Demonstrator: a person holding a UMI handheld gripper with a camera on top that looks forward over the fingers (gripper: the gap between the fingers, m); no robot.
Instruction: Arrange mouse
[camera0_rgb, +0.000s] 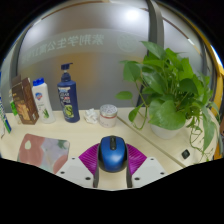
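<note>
A blue mouse (112, 152) sits between the two fingers of the gripper (112, 165), its sides against the magenta pads (91, 154), so the fingers are narrowed onto it and grip it. It is held over the near part of a pale desk (70, 130). Along the desk's far edge, by the frosted window (90, 40), stand a brown carton (24, 101), a white bottle (42, 100) and a dark blue pump bottle (67, 95); their labels are too small to read. The window carries pale lettering, also unreadable. A small white cup (108, 113) stands right of the bottles. A leafy plant (168, 85) in a white pot fills the desk's right side.
</note>
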